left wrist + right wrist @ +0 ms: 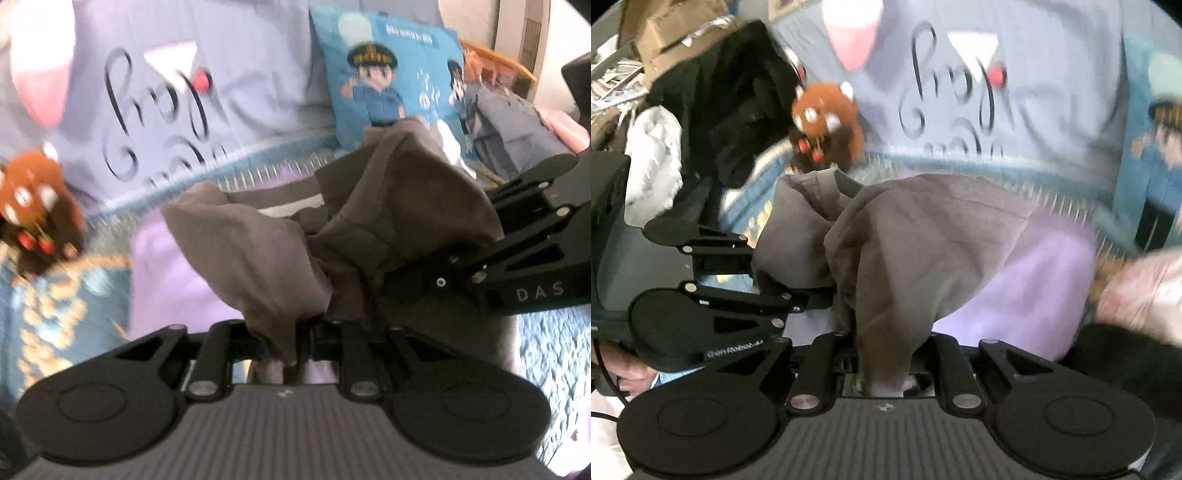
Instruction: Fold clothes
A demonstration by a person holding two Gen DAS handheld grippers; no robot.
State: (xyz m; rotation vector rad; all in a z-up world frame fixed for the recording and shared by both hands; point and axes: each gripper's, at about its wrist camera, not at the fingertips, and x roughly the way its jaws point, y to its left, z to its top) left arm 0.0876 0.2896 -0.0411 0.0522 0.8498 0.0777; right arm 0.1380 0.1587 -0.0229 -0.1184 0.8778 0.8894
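Note:
A grey-brown garment (280,236) hangs bunched between both grippers, lifted above a lilac cloth (166,280). My left gripper (286,343) is shut on one gathered edge of it. The right gripper (458,258) comes in from the right in the left wrist view, buried in the same cloth. In the right wrist view the garment (923,251) drapes over my right gripper (882,365), which is shut on a fold of it. The left gripper (812,295) shows at left there, pinching the garment's other end. The fingertips of both are hidden by fabric.
A large lavender cushion with black script (192,92) stands behind, beside a blue cartoon pillow (388,81). A brown plush toy (827,118) sits on a blue patterned bedspread (55,314). Dark and white clothes (701,122) pile at far left. Folded bluish clothes (517,125) lie at right.

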